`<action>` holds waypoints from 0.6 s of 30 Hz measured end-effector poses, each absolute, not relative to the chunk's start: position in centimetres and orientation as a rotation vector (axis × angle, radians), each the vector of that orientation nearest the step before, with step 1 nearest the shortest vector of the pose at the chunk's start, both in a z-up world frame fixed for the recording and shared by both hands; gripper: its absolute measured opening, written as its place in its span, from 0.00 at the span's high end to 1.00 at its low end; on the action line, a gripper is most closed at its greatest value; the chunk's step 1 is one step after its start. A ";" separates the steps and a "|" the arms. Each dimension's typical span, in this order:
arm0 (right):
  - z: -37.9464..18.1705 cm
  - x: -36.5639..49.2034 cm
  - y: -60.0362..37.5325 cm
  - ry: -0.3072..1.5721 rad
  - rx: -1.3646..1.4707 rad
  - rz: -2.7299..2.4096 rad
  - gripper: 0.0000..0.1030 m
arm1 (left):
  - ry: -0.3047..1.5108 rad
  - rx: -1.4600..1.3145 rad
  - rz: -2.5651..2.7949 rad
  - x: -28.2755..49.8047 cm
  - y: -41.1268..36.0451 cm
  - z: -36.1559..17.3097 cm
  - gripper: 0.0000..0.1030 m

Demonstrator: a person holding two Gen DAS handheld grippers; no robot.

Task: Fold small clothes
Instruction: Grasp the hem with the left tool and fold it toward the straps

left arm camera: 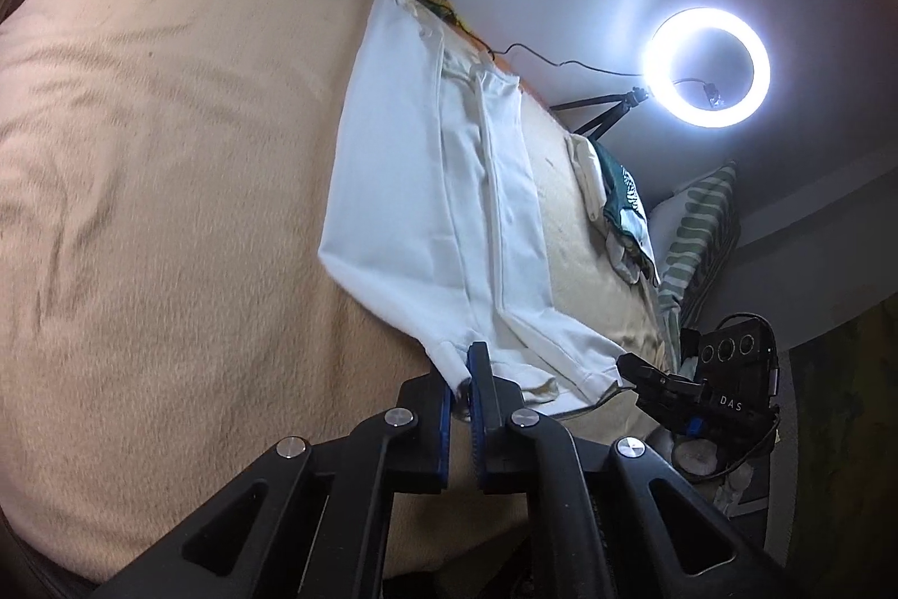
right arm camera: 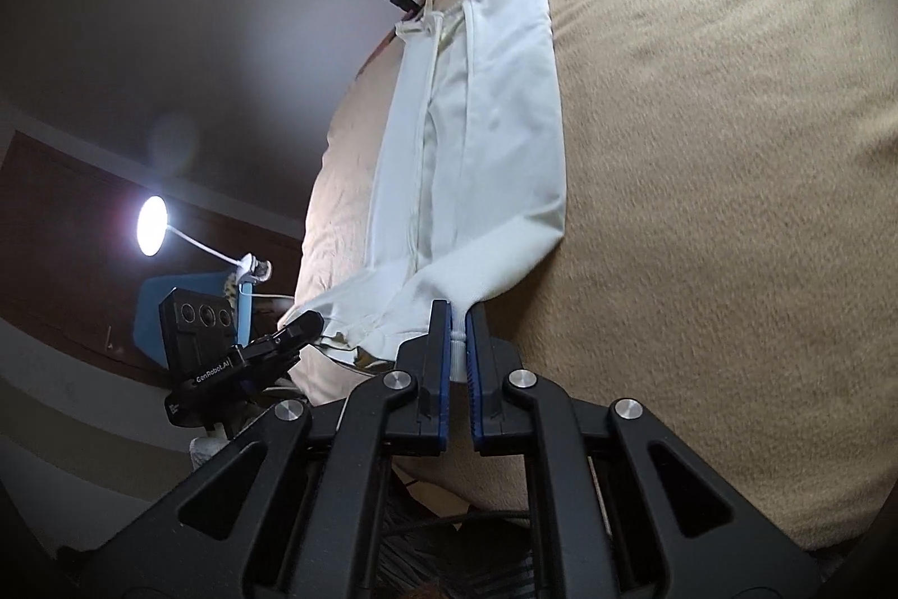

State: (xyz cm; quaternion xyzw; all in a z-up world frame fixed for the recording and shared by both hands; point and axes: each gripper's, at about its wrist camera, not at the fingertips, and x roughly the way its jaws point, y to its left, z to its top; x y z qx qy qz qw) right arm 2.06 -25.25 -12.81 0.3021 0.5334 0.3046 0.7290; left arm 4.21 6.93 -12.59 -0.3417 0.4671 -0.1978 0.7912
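White drawstring pants [left arm camera: 426, 183] lie stretched lengthwise on a beige blanket [left arm camera: 168, 150], waistband at the far edge. My left gripper [left arm camera: 461, 374] is shut on one leg cuff at the near end. In the left wrist view my right gripper [left arm camera: 645, 371] pinches the other cuff to the right. In the right wrist view the pants [right arm camera: 482, 138] run away from me and my right gripper [right arm camera: 457, 324] is shut on a cuff. My left gripper [right arm camera: 303, 324] shows at the left, holding the other cuff.
A lit ring light [left arm camera: 708, 68] on a tripod stands beyond the bed. A pile of other clothes [left arm camera: 617, 200] and a striped pillow [left arm camera: 701, 228] lie at the right. A desk lamp [right arm camera: 152, 234] and a blue chair [right arm camera: 185, 307] stand off the bed's left side.
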 end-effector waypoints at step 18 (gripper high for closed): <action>-13.2 11.3 -23.0 1.170 0.662 0.579 0.94 | 0.964 -0.729 -0.355 12.8 8.0 -13.0 0.98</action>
